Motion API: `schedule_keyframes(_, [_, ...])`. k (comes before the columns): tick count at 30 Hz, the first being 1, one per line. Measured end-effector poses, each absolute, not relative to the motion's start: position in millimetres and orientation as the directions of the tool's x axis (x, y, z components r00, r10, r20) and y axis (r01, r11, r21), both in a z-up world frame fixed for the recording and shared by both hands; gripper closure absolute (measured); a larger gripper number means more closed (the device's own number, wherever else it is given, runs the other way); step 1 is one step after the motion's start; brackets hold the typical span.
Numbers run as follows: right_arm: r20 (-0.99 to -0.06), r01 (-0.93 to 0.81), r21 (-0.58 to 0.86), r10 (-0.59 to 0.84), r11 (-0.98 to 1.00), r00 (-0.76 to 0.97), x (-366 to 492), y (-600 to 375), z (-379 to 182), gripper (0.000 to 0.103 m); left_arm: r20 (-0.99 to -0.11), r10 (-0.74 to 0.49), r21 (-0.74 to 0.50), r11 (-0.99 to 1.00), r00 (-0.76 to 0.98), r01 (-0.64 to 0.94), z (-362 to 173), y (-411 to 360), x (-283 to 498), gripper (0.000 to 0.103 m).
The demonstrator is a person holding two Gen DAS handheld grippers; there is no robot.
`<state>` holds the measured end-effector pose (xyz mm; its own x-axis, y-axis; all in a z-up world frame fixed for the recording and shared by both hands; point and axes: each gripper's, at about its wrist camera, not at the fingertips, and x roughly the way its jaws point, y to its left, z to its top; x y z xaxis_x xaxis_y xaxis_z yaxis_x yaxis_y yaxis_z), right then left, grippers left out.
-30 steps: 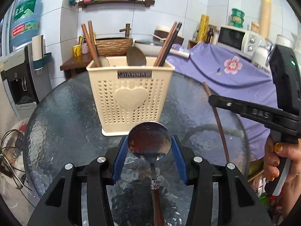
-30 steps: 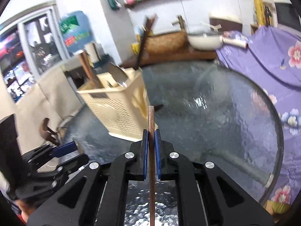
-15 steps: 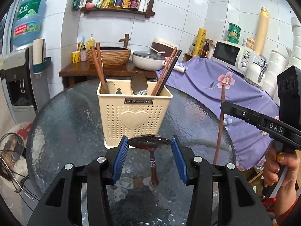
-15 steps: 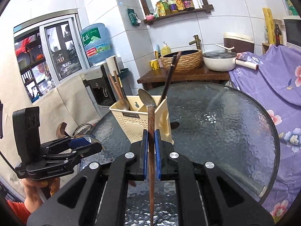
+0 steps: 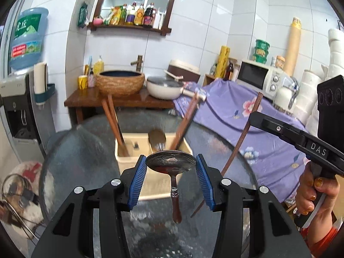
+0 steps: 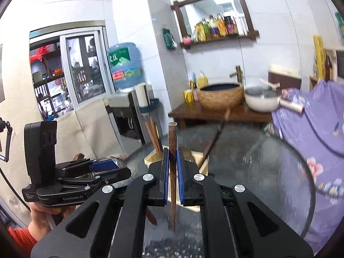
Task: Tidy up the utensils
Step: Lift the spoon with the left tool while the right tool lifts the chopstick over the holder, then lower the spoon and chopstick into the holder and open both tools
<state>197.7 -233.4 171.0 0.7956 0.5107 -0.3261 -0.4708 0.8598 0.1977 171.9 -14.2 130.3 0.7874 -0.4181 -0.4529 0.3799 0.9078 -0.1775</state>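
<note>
My left gripper is shut on the bowl of a metal spoon, whose brown handle hangs down over the round glass table. It hovers just in front of and above the cream utensil holder, which holds chopsticks and another spoon. To the right, my right gripper is shut on a brown chopstick. In the right wrist view this chopstick stands upright between the pads of the right gripper. The holder is just behind it and the left gripper is at the left.
Behind the glass table stands a wooden side table with a woven basin and a white pan. A purple flowered cloth and a microwave are at the right. A water dispenser is at the left.
Both grippers have risen with their utensils still held. The holder now sits lower in both views and is seen more from above. The chopstick has swung nearer to upright.
</note>
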Motion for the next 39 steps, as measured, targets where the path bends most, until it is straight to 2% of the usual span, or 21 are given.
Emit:
schedule_keyframes(9, [-0.250,-0.436,0.159,0.463,0.886,0.850,237.7,-219.3,247.4,0.095,-0.366,-0.336,-0.164,0.941,0.868,0.295,211.3,-5.6,213.7,0.057])
schedule_keyframes(15, [-0.230,-0.381,0.156,0.408,0.911,0.883,269.0,-210.8,272.1,0.095,-0.386,-0.288,-0.176,0.956,0.876,0.236,214.8,-9.0,243.1,0.057])
schedule_keyframes(29, [-0.392,-0.329,0.169,0.370,0.929,0.842,306.9,-195.7,173.6,0.095,-0.508,-0.201,-0.089,0.979,0.838,0.181,116.5,-25.2,267.5,0.057])
schedule_keyframes(33, [-0.414,-0.322,0.160,0.360,0.933,0.836,309.5,-194.5,153.1,0.095,-0.533,-0.187,-0.066,0.982,0.825,0.180,91.8,-30.3,267.5,0.057])
schedule_keyframes(39, [-0.415,-0.305,0.167,0.348,0.937,0.841,311.1,-201.1,138.9,0.095,-0.519,-0.170,-0.028,0.983,0.838,0.182,77.7,-36.0,262.8,0.057])
